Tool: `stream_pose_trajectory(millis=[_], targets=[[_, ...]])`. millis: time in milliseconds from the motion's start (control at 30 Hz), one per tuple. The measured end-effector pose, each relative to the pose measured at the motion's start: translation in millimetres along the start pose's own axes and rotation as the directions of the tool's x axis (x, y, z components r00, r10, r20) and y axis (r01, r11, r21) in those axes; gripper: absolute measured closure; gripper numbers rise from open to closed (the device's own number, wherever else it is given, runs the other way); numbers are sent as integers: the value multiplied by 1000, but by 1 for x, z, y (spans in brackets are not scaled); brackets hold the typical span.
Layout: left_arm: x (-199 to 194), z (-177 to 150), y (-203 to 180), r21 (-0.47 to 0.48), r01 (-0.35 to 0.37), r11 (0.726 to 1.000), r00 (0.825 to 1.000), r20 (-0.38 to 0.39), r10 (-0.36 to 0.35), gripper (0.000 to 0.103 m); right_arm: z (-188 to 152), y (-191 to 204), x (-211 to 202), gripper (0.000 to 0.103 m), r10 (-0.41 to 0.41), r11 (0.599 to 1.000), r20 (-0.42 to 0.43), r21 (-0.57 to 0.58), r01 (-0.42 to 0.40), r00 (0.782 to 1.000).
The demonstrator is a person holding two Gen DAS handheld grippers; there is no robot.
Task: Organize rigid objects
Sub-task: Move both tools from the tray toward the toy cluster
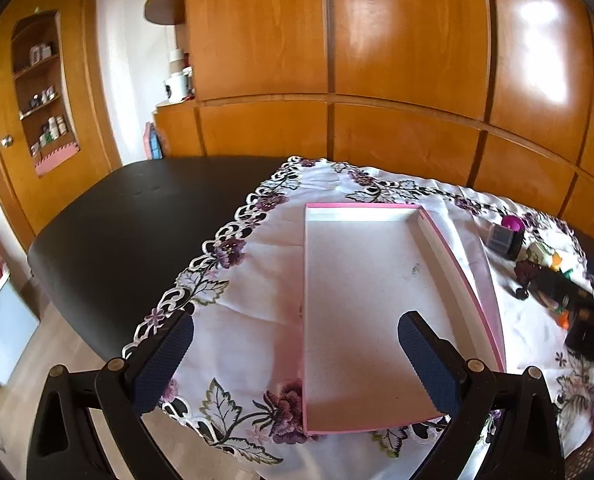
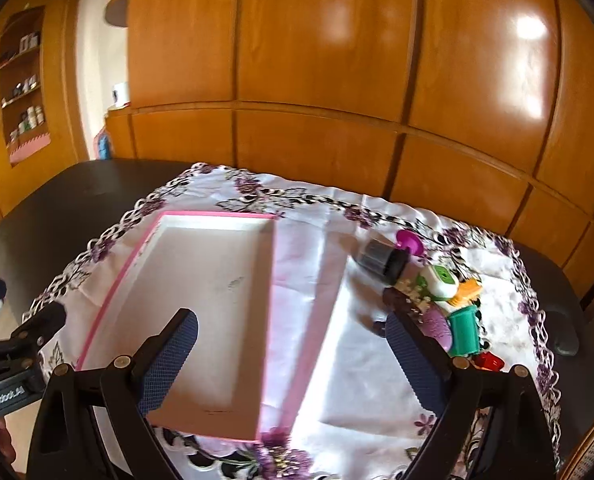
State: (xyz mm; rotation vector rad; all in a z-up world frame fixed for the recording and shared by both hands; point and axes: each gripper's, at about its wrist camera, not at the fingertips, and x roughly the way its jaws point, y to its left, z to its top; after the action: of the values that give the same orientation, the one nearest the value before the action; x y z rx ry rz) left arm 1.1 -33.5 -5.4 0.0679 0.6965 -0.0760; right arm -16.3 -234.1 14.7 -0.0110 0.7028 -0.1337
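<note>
two grippers hang over the near edge of the dark surface (image 1: 109,232), jaws spread wide and nothing between them: the left gripper (image 1: 295,360) above the near half of the pink-rimmed box (image 1: 469,280), the right gripper (image 2: 291,354) astride that box's right wall. the box is white inside, holds nothing, and lies on a white cloth (image 2: 361,360) edged with purple flowers. in the right wrist view, white lettering on the left tool reads roughly "genrobot.ai". to the right of the box, just past the right gripper's right finger, small things crowd together: a green barrel-shaped toy (image 2: 464,332), a red piece (image 2: 487,361), a white and green piece (image 2: 441,280), an orange piece (image 2: 468,291), and farther back a dark jar (image 2: 381,258) on its side beside a magenta lid (image 2: 410,240). wooden cupboard doors (image 2: 317,60) stand behind.
</note>
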Motion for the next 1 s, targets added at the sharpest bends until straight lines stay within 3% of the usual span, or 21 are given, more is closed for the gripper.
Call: stream_pose_trajectory(millis=[567, 1000], targets=[[1, 3, -35, 121, 61, 991, 998, -7, -60, 0, 8, -89, 8, 7, -57, 992, -26, 108, 60, 998], [6, 4, -69, 209, 123, 970, 992, -49, -115, 0, 15, -208, 24, 6, -192, 954, 4, 233, 186, 981]])
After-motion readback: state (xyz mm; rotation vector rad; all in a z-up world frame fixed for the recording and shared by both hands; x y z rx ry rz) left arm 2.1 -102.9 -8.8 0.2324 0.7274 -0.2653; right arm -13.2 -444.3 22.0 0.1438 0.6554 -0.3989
